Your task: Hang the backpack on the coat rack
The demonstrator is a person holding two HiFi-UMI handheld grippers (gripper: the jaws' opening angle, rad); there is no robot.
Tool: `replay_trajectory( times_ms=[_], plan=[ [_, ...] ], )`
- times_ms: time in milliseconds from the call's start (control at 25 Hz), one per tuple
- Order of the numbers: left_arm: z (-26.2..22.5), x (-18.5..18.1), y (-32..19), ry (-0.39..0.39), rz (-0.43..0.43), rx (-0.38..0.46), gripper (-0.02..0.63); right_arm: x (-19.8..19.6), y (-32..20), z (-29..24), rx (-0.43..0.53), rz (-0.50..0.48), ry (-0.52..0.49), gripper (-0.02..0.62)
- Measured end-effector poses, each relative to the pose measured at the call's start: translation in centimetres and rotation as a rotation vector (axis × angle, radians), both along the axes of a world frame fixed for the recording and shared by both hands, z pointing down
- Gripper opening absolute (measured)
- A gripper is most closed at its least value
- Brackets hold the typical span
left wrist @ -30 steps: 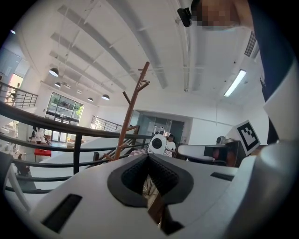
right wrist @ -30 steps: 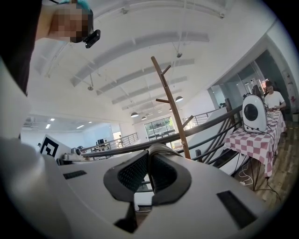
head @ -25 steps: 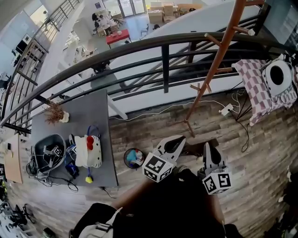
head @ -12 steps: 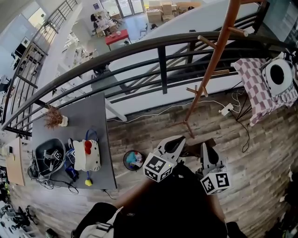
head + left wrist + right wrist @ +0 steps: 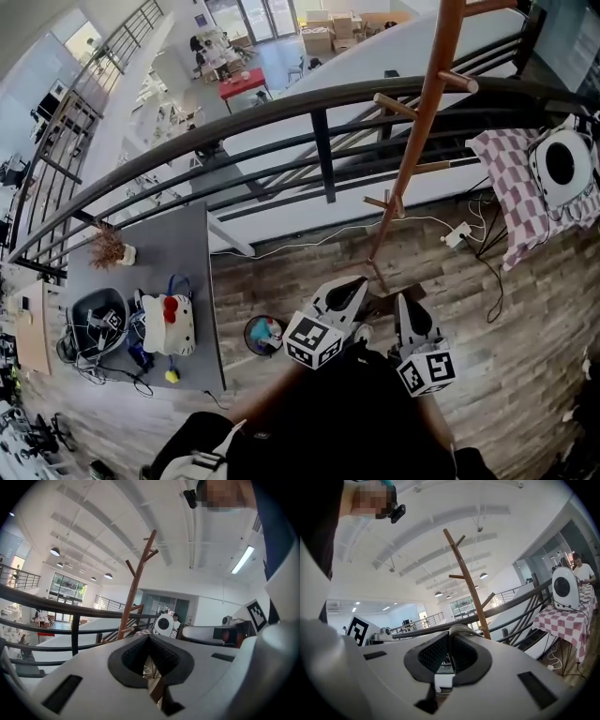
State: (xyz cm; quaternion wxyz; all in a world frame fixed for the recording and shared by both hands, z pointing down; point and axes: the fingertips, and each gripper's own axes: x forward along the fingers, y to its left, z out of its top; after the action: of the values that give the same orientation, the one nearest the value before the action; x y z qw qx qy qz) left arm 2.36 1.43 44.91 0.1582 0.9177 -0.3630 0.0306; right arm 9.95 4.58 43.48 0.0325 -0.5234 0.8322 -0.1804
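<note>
Rack (image 5: pixel 412 141) has shifted left in frame. Right gripper (image 5: pixel 405 305) jaws clamp strap (image 5: pixel 461 629); left gripper (image 5: pixel 354 286) jaws together, empty. Backpack (image 5: pixel 366 422) looks soft, floppy: lift by strap.

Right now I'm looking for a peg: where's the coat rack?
Head view, right of centre: the coat rack stands beside the railing, left of the checked cloth.

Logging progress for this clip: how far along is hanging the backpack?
Done: the right tongs are shut on a strap, so pickup looks finished. In hand: the strap is held low, short of the coat rack. Left: hooking the strap on a peg; the pegs in view are bare.
</note>
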Motion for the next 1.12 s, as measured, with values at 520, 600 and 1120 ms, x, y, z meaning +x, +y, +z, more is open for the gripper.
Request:
replay_trajectory(
  times_ms=[520,600,1120],
  plan=[
    [-0.4,1.7,-3.4,-0.033,-0.068,0.011,0.008,1.8,-4.1,-0.2,0.023,-0.065,-0.006,0.025],
    [-0.6,1.8,-3.7,-0.034,-0.081,0.015,0.008,2.0,-4.5,-0.2,0.025,-0.075,-0.007,0.025],
    [-0.2,2.2,-5.5,-0.033,-0.063,-0.013,0.008,3.0,-7.1,0.0,0.000,-0.064,0.005,0.026]
  ],
)
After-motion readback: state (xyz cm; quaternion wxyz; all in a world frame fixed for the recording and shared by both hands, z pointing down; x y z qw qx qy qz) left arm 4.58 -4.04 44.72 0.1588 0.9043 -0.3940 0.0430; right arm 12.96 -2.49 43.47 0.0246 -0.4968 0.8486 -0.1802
